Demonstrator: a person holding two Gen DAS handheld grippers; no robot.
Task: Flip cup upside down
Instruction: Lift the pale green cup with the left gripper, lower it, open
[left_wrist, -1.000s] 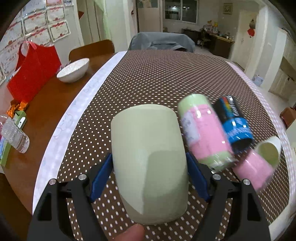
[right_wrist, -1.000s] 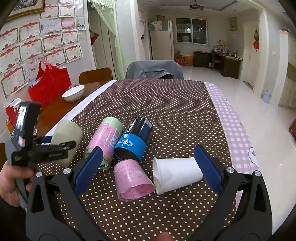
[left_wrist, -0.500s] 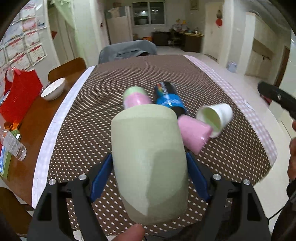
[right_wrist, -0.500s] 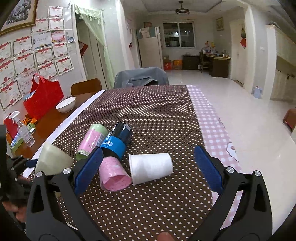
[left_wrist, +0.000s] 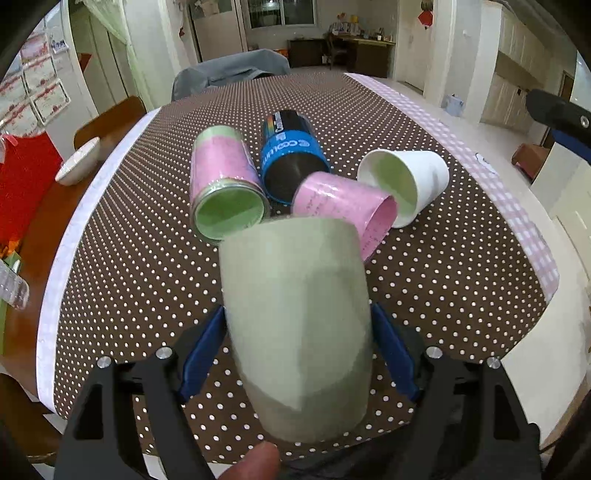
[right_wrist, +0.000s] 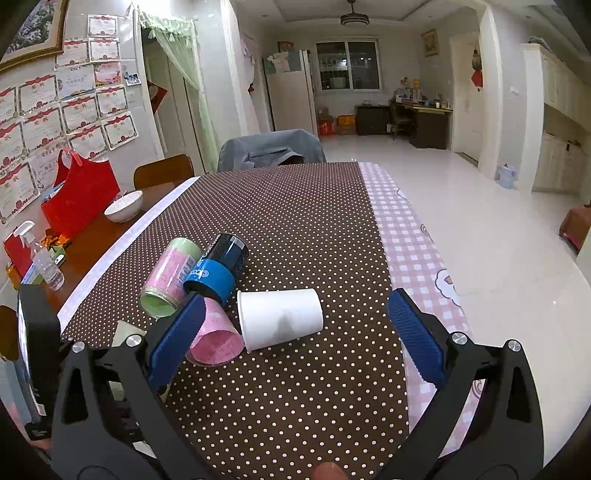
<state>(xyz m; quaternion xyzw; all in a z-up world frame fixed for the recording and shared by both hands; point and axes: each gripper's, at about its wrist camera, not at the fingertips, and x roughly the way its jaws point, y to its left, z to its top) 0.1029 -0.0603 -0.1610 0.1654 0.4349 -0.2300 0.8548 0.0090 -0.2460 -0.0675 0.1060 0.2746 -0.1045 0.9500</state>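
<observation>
My left gripper (left_wrist: 298, 350) is shut on a pale green cup (left_wrist: 299, 325) and holds it above the near end of the dotted brown tablecloth (left_wrist: 443, 280). The cup's closed base points away from the camera. My right gripper (right_wrist: 295, 339) is open and empty, above the near right part of the table. Ahead of it a white paper cup (right_wrist: 280, 317) lies on its side; it also shows in the left wrist view (left_wrist: 406, 181).
Three more containers lie on their sides beside the white cup: a pink paper cup (left_wrist: 343, 206), a pink and green can (left_wrist: 225, 188) and a blue and black can (left_wrist: 291, 155). A white bowl (right_wrist: 123, 206), a red bag (right_wrist: 79, 195) and a bottle (right_wrist: 46, 262) stand at the left.
My left gripper has swung with the green cup toward the near end of the table, so the lying cups now sit straight ahead. My right gripper has pulled back and risen slightly.
</observation>
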